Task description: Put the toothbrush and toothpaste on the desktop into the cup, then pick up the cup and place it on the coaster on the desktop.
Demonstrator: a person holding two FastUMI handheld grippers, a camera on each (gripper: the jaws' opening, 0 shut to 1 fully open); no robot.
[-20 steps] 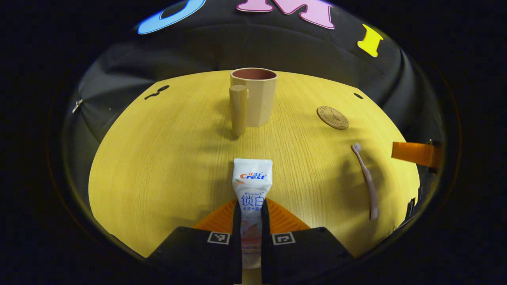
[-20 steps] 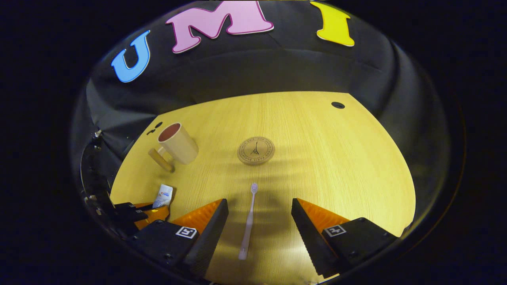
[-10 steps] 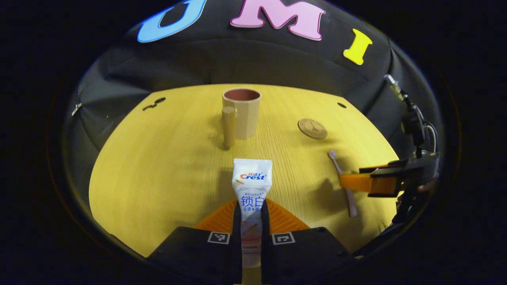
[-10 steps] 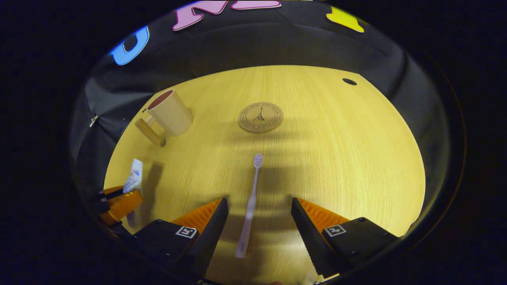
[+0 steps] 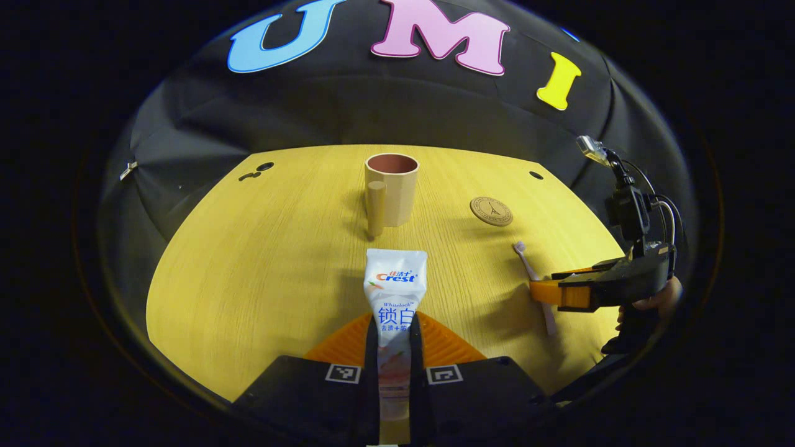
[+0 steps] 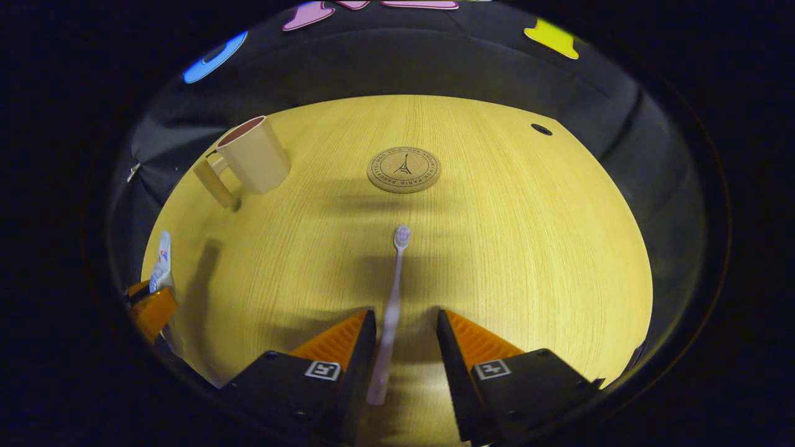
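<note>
My right gripper (image 6: pixel 405 347) straddles the toothbrush (image 6: pixel 392 304) handle, fingers partly closed but not yet pressing it. My left gripper (image 5: pixel 393 354) is clamped on the toothpaste (image 5: pixel 395 292), held above the desk (image 5: pixel 261 261).

Risk: the thin handle lies flat; closing too high would pinch air, or roll it sideways.

The toothbrush's long axis runs near to far, head pointing far toward the coaster (image 6: pixel 404 169). The cup (image 6: pixel 253 155) stands upright at far left, handle facing near.
</note>
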